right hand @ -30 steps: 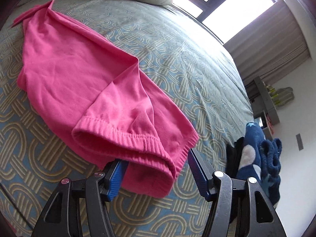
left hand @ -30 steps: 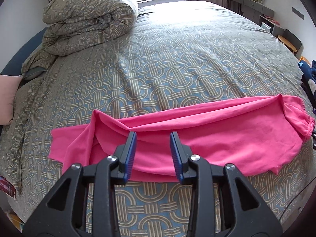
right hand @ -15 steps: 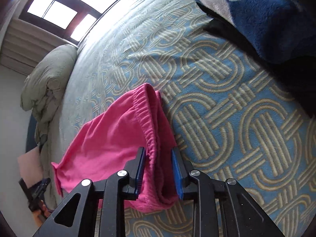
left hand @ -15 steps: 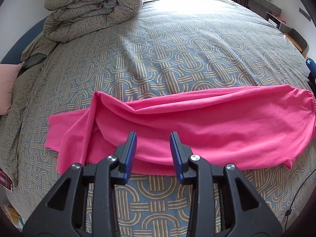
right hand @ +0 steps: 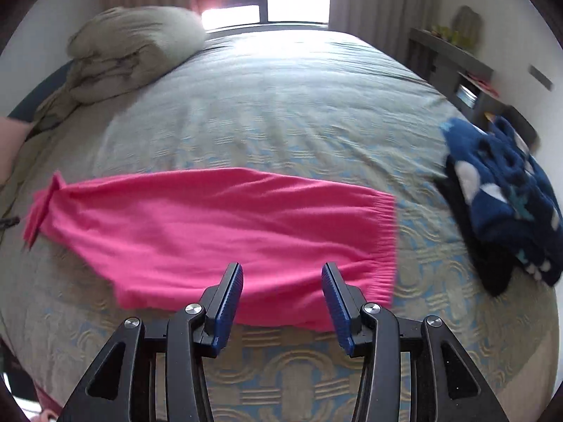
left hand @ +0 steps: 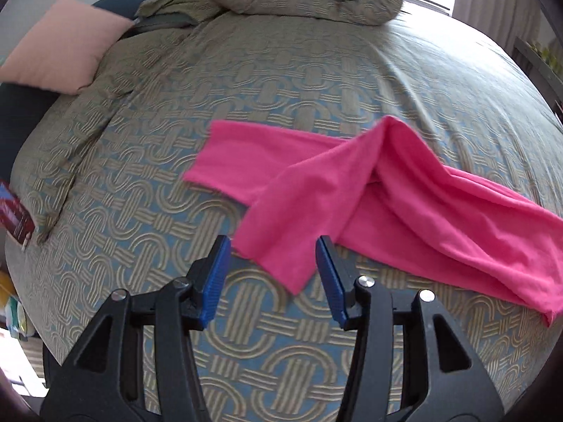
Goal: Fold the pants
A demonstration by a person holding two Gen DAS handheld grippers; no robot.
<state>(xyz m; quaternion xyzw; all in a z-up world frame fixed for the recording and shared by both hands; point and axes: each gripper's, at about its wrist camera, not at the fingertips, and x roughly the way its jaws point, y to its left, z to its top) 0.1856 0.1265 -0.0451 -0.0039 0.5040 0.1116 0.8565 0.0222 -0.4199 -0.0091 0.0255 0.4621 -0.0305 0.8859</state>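
Both claws, left claw [left hand: 272, 270] and right claw [right hand: 283, 299], are opening (nothing gripped) above soft pink pants [right hand: 211, 225].

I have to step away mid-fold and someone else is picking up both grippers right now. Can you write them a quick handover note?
Left gripper: jaws opening, nothing clamped; the near leg cuff of the pink pants lies between its fingers on the bed.
Right gripper: jaws opening, nothing clamped; it hovers over the waist end, near the elastic waistband.
Pants: laid lengthwise across the bedspread, legs roughly stacked, but the cuffs are splayed apart and one leg has a raised ridge.
Done: pants look halved lengthwise.
Left: line up the cuffs, smooth the ridge, then fold cuffs toward the waistband.
Keep clear of the blue fleece pile on the right.
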